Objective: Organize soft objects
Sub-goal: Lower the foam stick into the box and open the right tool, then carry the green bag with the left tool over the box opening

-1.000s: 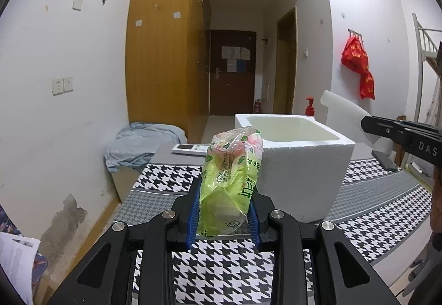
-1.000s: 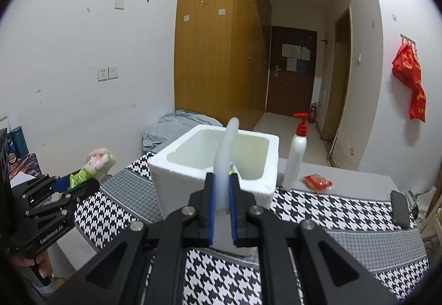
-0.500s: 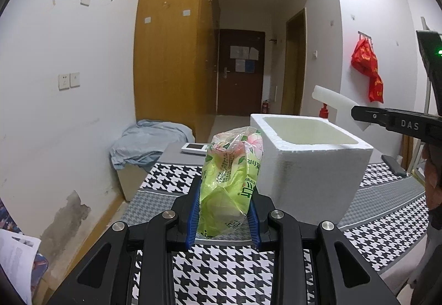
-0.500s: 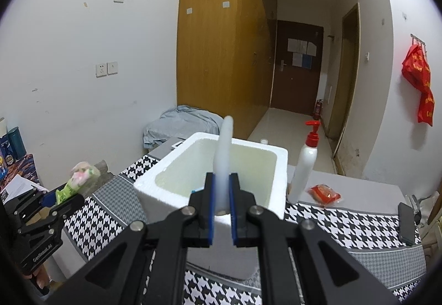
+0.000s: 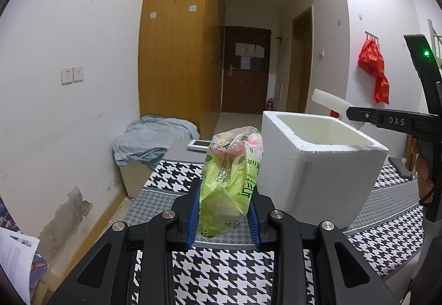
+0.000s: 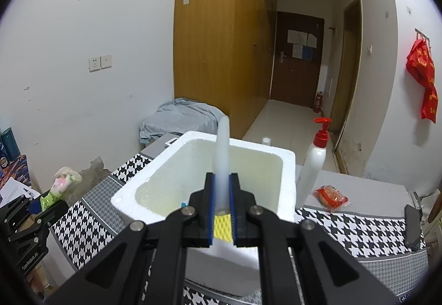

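My left gripper [image 5: 223,194] is shut on a soft green plastic packet [image 5: 232,180] with pink flowers, held upright above the houndstooth cloth. Just right of it stands an open white foam box [image 5: 317,166]. In the right wrist view my right gripper [image 6: 222,180] is shut on a thin white foam lid [image 6: 223,144], held edge-on above the near wall of the foam box [image 6: 132,194]. The box looks empty inside. In the left wrist view the right gripper [image 5: 349,112] and the lid [image 5: 328,100] hang over the box's far right rim. The left gripper [image 6: 52,202] with the packet [image 6: 65,180] shows at lower left.
A white pump bottle [image 6: 312,164] with a red top, a red snack packet [image 6: 330,194] and a black phone [image 6: 411,224] lie right of the box. A white remote [image 5: 199,144] sits behind it. A grey-blue cloth heap [image 5: 149,139] lies by the wall.
The right gripper has carried the lid forward and now stands over the box, which looks larger and nearer. The left gripper with the packet has crept slightly closer to the box.
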{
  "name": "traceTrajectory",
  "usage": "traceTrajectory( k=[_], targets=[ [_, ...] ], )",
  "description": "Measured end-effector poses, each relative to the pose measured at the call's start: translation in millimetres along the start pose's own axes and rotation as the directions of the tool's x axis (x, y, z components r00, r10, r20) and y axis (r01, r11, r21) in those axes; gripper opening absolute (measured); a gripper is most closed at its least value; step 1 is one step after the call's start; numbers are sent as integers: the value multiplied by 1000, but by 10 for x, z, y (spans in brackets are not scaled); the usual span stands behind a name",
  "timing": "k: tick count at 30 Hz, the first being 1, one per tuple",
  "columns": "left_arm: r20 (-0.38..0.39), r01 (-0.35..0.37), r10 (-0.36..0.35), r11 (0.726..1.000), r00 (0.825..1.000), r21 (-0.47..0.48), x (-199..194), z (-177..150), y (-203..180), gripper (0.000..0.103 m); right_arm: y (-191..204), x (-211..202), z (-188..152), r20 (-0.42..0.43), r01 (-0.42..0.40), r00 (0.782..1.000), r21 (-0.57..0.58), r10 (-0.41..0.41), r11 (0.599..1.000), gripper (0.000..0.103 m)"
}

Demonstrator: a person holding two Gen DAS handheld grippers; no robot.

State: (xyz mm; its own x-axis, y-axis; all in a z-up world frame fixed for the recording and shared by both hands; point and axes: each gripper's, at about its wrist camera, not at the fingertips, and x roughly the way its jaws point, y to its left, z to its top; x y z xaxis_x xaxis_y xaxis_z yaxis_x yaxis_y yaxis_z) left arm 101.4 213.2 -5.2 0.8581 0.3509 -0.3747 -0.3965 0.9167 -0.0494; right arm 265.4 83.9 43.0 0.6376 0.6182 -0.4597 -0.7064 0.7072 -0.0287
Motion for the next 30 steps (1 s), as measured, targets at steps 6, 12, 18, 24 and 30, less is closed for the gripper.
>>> traceTrajectory(
  k=[6, 12, 18, 24, 30],
  targets=[
    [-8, -8, 8, 1000, 1000, -7, 46, 1, 29, 32, -22, 121, 45, -13, 0, 1000, 9, 0, 1000, 12],
    [-14, -11, 11, 1000, 1000, -8, 79, 15, 41, 32, -37, 183, 51, -25, 18, 1000, 12, -18, 1000, 54],
    [-14, -10, 10, 1000, 1000, -5, 86, 22, 42, 32, -5, 105, 30, 11, 45, 999, -2, -45, 999, 89],
    [-5, -7, 7, 1000, 1000, 0, 71, 49, 40, 32, -7, 67, 18, 14, 36, 999, 2, -36, 999, 89],
    [10, 18, -18, 1000, 1000, 3, 49, 137, 26, 32, -71, -7, 4, 18, 35, 999, 18, -35, 999, 89]
  ],
)
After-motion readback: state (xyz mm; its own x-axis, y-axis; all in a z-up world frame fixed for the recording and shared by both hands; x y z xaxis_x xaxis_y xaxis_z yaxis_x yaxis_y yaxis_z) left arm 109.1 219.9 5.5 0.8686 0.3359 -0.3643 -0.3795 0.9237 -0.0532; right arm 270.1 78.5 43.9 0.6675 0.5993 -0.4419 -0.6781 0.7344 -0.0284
